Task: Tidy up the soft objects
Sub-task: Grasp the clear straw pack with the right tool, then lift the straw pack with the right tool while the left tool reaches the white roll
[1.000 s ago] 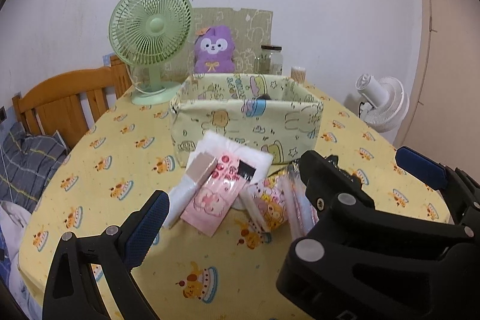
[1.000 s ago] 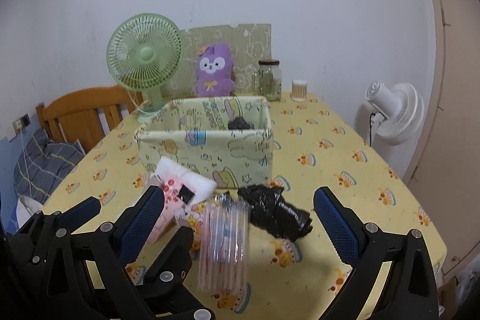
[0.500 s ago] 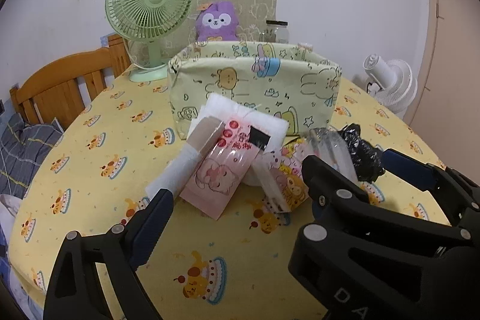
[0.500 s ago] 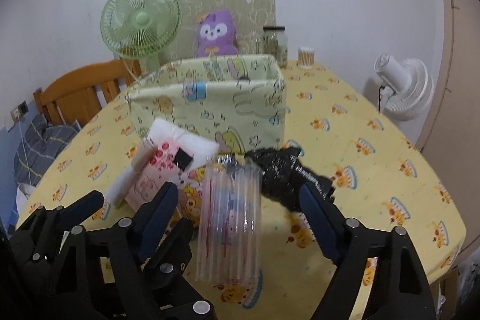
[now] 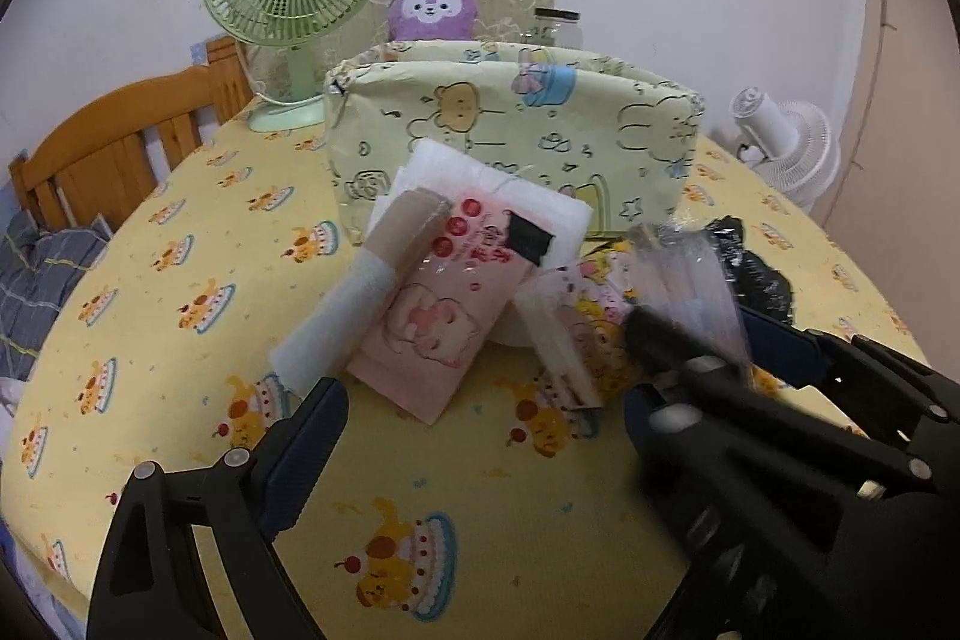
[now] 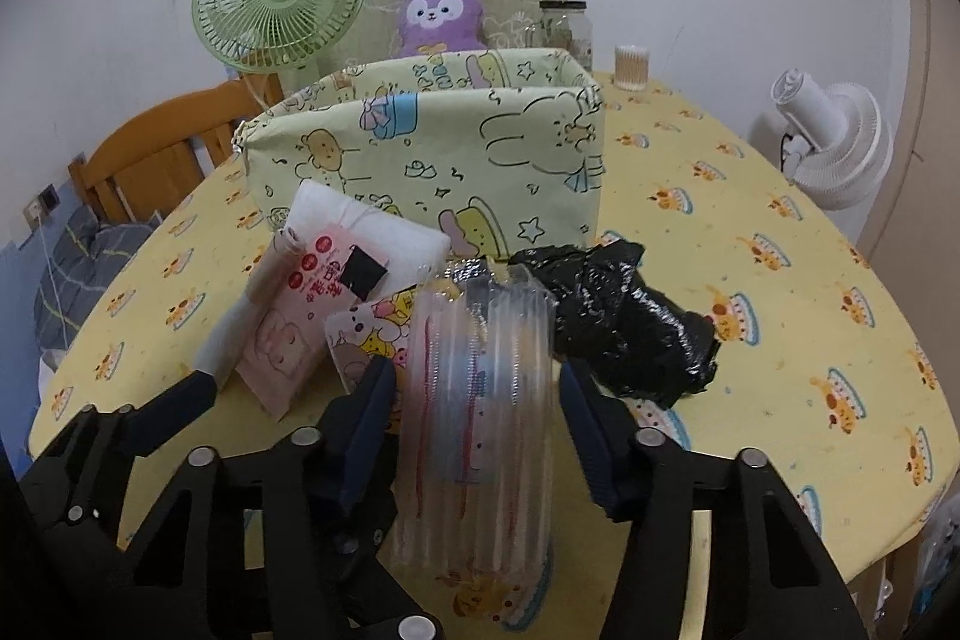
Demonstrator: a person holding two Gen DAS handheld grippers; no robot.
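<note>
Both grippers have advanced toward the pile. Nearest, the right gripper (image 6: pixel 477 394) now brackets the clear ribbed sleeve (image 6: pixel 477 400), fingers narrowed beside it, contact not confirmed. The left gripper (image 5: pixel 480 388) hovers wide open before the pink packet (image 5: pixel 438 322). Beyond lie the black bag (image 6: pixel 624 322) and fabric bin (image 6: pixel 432 160), the probable destination.

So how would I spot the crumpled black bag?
Find the pale green cartoon-print fabric box on the yellow table. By its front right corner lies the black plastic bag: the only dark, shiny, crumpled thing beside pastel packets.
</note>
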